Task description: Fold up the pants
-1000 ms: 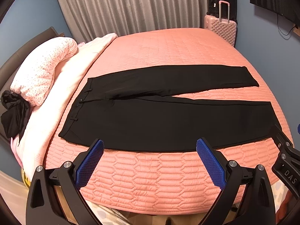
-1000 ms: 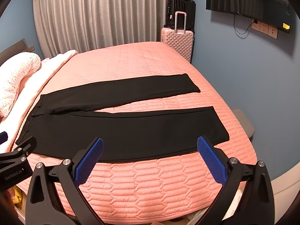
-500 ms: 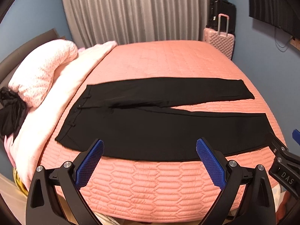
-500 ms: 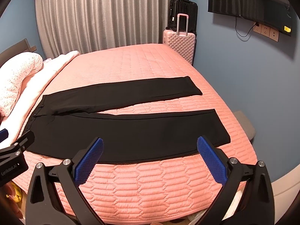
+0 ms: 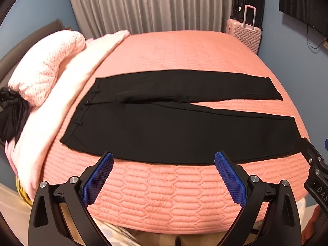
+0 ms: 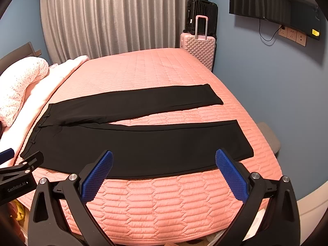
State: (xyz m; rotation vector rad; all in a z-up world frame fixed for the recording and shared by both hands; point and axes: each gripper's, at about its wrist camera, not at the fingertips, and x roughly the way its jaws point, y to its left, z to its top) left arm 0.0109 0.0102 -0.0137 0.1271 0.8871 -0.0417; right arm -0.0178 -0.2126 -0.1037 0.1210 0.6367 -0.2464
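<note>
the pants (image 5: 174, 131) lay flat and unfolded along the near edge of the bed (image 5: 184, 49), waistband toward the pillow end on the left, both legs running right and splayed apart, the far leg angled away. the near leg's hem sat close to the bed's near right corner. the left gripper (image 5: 163, 176) and the right gripper (image 6: 164, 175) hovered just off the near edge, each with fingers spread wide and holding nothing.

the cloth looked thin, soft and light, likely limp once lifted, so it would sag between two hold points and might drag on the quilted cover. judged from this, the sensible holds were pinches at edges: the waistband's near corner for the left, the near hem for the right. that would carry the near leg over onto the far one. a shallow pinch might slip off smooth fabric.
</note>
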